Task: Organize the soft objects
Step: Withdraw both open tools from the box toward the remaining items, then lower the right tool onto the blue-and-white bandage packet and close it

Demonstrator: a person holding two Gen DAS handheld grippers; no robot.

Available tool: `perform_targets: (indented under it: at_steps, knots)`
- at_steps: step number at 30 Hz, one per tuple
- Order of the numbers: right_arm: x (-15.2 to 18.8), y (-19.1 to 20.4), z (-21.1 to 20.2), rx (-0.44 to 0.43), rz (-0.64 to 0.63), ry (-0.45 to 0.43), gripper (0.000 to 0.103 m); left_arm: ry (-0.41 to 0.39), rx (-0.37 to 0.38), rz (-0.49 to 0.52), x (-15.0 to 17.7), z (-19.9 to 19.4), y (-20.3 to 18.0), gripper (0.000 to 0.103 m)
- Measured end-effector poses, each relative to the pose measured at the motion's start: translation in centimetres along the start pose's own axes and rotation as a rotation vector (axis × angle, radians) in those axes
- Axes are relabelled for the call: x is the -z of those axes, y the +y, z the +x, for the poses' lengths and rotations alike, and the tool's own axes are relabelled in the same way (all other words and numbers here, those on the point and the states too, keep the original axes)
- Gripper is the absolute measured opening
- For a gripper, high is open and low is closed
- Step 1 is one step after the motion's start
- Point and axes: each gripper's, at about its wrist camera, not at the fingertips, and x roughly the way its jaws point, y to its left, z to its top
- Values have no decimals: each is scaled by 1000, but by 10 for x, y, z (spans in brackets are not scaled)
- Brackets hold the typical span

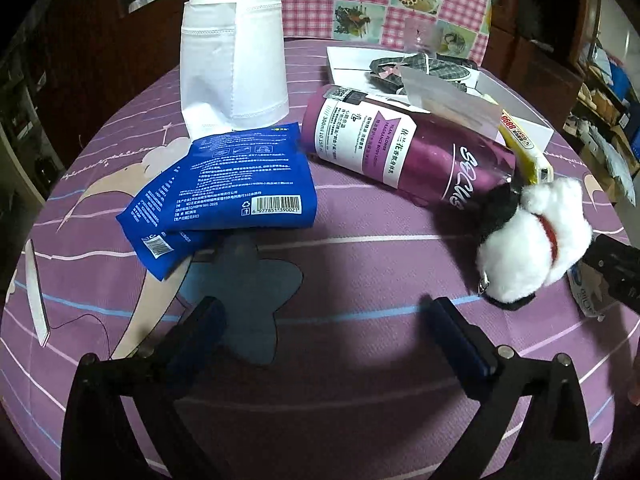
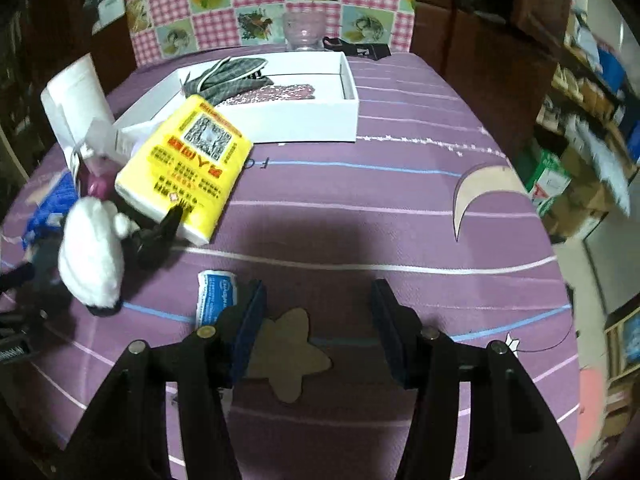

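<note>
Left claw [image 1: 324,328] is hanging over the purple cloth of the desk [image 1: 360,380], jaws spread wide, nothing between them. Right claw [image 2: 318,320] is standing about half open, also empty, with a small blue-and-white packet [image 2: 214,294] just beside its left finger. A white plush toy [image 1: 532,240] is lying on the cloth between the two claws, touching a purple bottle [image 1: 404,148]. Blue packets [image 1: 224,196] are lying left of the bottle; a white box [image 2: 280,116] holding folded cloth is sitting at the far side.

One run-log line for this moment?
left gripper: jaws open, empty | right gripper: jaws open, empty | plush toy: on table, untouched | white box: holds plaid cloth
</note>
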Motion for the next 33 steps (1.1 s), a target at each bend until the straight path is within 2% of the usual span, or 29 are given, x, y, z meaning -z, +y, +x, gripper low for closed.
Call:
perform_targets:
  at_steps: [14, 18, 21, 22, 24, 26, 28, 30, 31, 33]
  knots:
    - [4, 29, -3, -126, -120, -10, 59, 0, 0, 0, 0, 0, 0, 103]
    - [0, 18, -24, -243, -98, -75, 59, 0, 1, 0, -1, 1, 0, 103]
    - [3, 28, -27, -297, -155, -61, 59, 0, 1, 0, 0, 0, 0, 103]
    - [7, 36, -22, -292, -189, -29, 56, 0, 1, 0, 0, 1, 0, 103]
    - [16, 49, -9, -226, -254, 23, 50, -1, 1, 0, -1, 1, 1, 103]
    - [19, 57, -15, -182, -300, -17, 47, -1, 1, 0, -1, 1, 1, 103]
    - [13, 55, -16, -203, -258, 5, 29, 0, 1, 0, 0, 1, 0, 103]
    - [10, 52, -16, -180, -236, -3, 20, -1, 1, 0, 0, 1, 0, 103]
    - [8, 50, -15, -174, -216, -3, 9, -1, 1, 0, 0, 1, 0, 103]
    - [2, 45, -13, -165, -170, 8, 1, -1, 1, 0, 0, 0, 0, 103]
